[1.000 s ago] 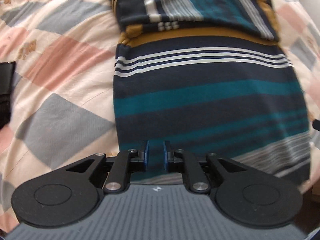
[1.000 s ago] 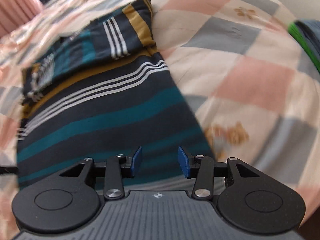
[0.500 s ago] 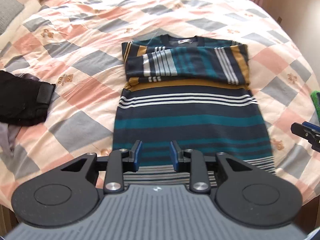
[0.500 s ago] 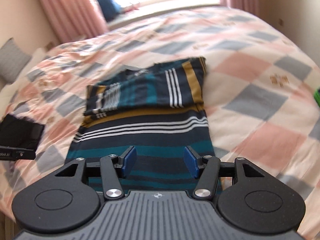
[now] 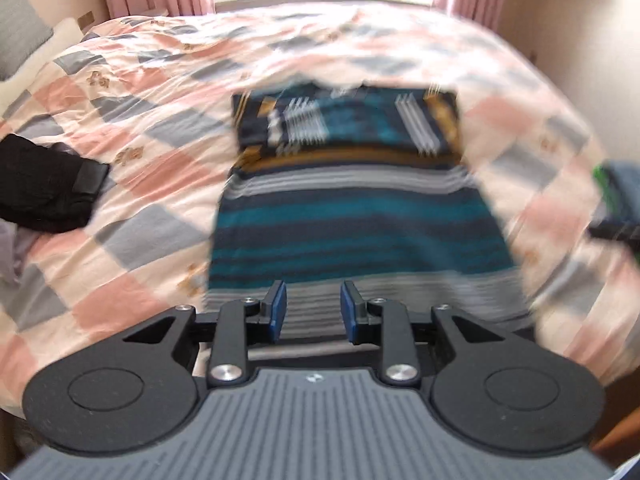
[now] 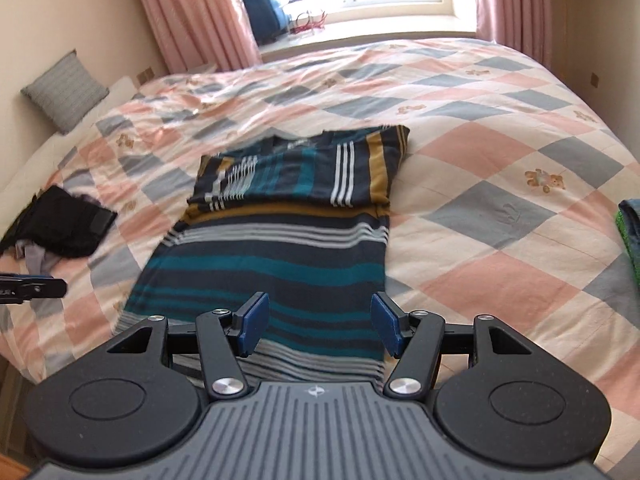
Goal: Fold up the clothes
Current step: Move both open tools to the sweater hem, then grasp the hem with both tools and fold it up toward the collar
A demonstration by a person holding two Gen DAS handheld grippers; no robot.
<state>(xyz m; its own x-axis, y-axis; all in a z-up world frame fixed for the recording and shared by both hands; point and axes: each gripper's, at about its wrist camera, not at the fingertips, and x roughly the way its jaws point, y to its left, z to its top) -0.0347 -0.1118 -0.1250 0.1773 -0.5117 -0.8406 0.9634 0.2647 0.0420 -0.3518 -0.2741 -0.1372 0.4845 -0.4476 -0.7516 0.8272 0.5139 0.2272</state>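
Left gripper (image 5: 312, 306) and right gripper (image 6: 317, 324), jaws apart, empty.

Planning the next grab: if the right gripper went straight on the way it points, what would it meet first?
Probably the striped sweater. The right gripper, jaws open and empty, points down at its lower part near the hem, with nothing in between. Depth is hard to judge, so the exact spot is uncertain.

quilt (image 6: 500, 160) open right, black clothes (image 6: 64, 220) left — sweater (image 6: 280, 232) central

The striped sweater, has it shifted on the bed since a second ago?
No. The striped sweater lies against the same quilt checks, sleeves folded across its chest; only the cameras pulled back.
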